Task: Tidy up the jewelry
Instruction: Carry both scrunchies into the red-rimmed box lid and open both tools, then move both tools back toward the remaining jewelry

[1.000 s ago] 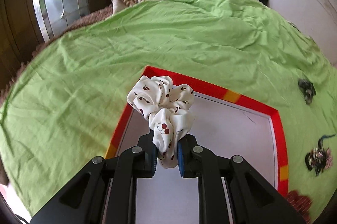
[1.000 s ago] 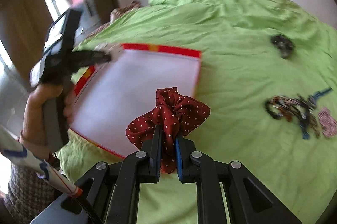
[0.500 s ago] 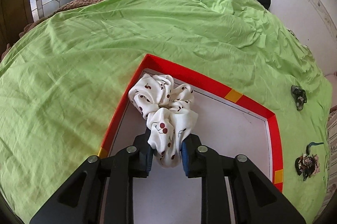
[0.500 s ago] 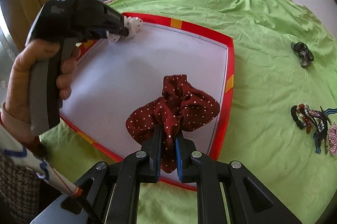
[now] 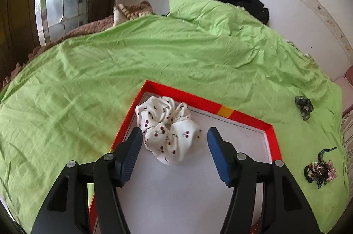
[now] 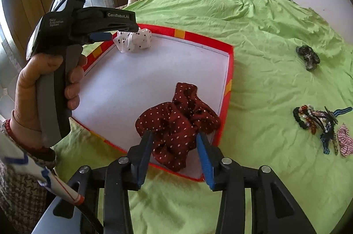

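- On the green bedsheet sits a shallow red-rimmed tray with a white floor; both scrunchies now lie inside it.
- Left gripper: jaws opening, fingers apart. White cherry-print scrunchie lies between them in the tray's far corner; the left pad looks just beside the fabric, the right pad is clear of it.
- Right gripper: jaws opening, fingers less far apart. Dark red dotted scrunchie rests at the tray's near right corner, between the pads; fabric may brush both pads, contact not resolvable. Part of it drapes toward the rim.
- Step in hand, judged: release of both scrunchies into the tray.
- To do it well: let the jaws open fully before any retreat, then lift straight back along the finger line so no fold snags a pad and drags out.
- Right side needs more care: the red scrunchie lies close to the rim and could be tipped over it.
- Left to sort, on the sheet to the right of the tray: dark hair clip, and a tangle of beaded accessories.
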`<state>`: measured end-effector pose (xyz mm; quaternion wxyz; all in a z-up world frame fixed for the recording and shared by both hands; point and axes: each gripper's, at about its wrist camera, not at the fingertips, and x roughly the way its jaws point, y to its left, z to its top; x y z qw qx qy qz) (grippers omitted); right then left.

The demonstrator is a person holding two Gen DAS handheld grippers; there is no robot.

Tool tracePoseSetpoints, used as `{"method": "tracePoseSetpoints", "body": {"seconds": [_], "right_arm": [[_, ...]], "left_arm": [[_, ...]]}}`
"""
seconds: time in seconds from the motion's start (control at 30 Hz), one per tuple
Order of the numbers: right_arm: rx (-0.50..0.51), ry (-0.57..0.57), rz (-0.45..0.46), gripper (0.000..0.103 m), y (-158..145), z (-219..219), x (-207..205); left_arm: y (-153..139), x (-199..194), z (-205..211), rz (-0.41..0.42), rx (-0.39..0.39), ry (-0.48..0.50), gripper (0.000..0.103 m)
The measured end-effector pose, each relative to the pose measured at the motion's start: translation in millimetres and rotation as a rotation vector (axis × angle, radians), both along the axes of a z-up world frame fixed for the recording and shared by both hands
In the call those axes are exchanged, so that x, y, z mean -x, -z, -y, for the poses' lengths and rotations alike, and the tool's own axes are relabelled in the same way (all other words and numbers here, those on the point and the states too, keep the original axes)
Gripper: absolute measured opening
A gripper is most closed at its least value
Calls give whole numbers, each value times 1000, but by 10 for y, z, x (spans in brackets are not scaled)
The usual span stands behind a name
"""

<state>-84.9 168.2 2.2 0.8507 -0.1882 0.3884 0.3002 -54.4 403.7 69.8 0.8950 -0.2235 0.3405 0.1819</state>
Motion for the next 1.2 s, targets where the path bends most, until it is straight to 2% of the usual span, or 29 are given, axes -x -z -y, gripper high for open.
{"method": "tracePoseSetpoints", "body": {"seconds": [0.13, 0.3, 0.37, 0.63, 0.77, 0.97, 1.1, 1.2], "right_arm": [[-10, 19, 15, 47, -74, 149, 75], [-33, 65, 33, 49, -194, 443, 144], [-41, 89, 42, 54, -233, 585, 168], [-64, 224, 59, 55, -331, 1301, 158], [-85, 297, 47, 55, -335, 1667, 107], [-124, 372, 30, 55, -284, 2057, 29], [-155, 403, 24, 55, -269, 2242, 1], [-170, 422, 31, 56, -285, 2399, -14]], "left_arm": [[-81, 70, 94, 10, -42, -13, 61], [-106, 137, 223, 3, -42, -10, 61], [-115, 159, 326, 2, -53, 2, 61], [-220, 382, 968, 51, -105, 85, 61], [-185, 505, 1322, 13, -156, 142, 61], [-205, 716, 1720, -32, -181, 207, 61], [-225, 728, 1951, -65, -175, 252, 61], [-276, 684, 2143, -78, -210, 278, 61]]}}
